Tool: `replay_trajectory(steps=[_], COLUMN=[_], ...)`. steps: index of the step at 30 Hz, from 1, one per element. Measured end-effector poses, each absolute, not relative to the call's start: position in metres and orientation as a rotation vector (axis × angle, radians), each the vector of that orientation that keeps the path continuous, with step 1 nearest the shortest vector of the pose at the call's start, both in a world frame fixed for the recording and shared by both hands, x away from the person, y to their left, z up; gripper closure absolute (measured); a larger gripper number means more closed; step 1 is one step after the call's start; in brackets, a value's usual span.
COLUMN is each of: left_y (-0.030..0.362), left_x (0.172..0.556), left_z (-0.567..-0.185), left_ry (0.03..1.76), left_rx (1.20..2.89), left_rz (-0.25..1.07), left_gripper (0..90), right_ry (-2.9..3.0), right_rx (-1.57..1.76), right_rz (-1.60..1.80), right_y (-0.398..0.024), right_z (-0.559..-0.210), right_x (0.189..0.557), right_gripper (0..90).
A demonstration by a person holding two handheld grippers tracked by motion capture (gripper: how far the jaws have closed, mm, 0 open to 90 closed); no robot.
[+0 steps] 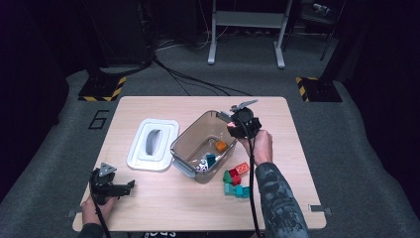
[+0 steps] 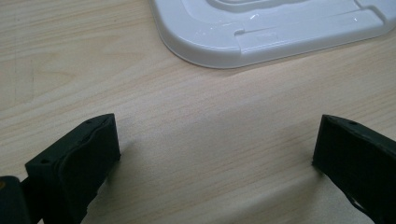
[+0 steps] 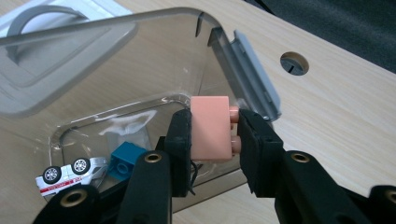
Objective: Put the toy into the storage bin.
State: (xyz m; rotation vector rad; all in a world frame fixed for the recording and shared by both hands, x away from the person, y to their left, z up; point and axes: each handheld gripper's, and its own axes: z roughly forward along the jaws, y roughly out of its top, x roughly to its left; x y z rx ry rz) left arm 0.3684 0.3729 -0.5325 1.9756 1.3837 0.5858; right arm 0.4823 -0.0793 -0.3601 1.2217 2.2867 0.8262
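Right gripper (image 3: 215, 140) clamping a pink plastic brick (image 3: 211, 128), studs facing one pad, underside hidden, over a clear plastic tub (image 3: 140, 60), left gripper (image 2: 215, 149) gaping wide.

High view looks down and fwd over the whole table (image 1: 148, 208). Left gripper view sits low, v. close to the wood, facing the white lid (image 2: 261, 32). Right gripper view looks into the clear box (image 3: 154, 60); the lid (image 3: 42, 56) shows there too.
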Motion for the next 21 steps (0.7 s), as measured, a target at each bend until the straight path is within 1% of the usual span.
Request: replay_trajectory(steps=[9,14,16,18,21], left_y=[0.373,0.373,0.373,0.373,0.373], left_x=[0.369,0.368,0.368,0.368,0.368], left_z=[-0.532,-0.532,-0.532,-0.532,-0.532], left_ry=[1.386,1.388,1.388,1.388,1.387], left_rx=[1.977,1.976,1.977,1.976,1.982], left_rz=[0.579,0.578,0.577,0.578,0.573], left_gripper=[0.3,0.3,0.3,0.3,0.3], right_ry=[2.333,2.344,2.347,2.342,2.334], right_rx=[1.240,1.228,1.225,1.243,1.250], right_rz=[0.782,0.772,0.772,0.775,0.802], right_y=[-0.079,-0.078,-0.078,-0.079,-0.082], right_z=[-0.373,-0.373,-0.373,-0.372,-0.370], right_x=[0.483,0.483,0.482,0.481,0.479], right_gripper=[66.2,65.4,62.1,56.8,46.5])
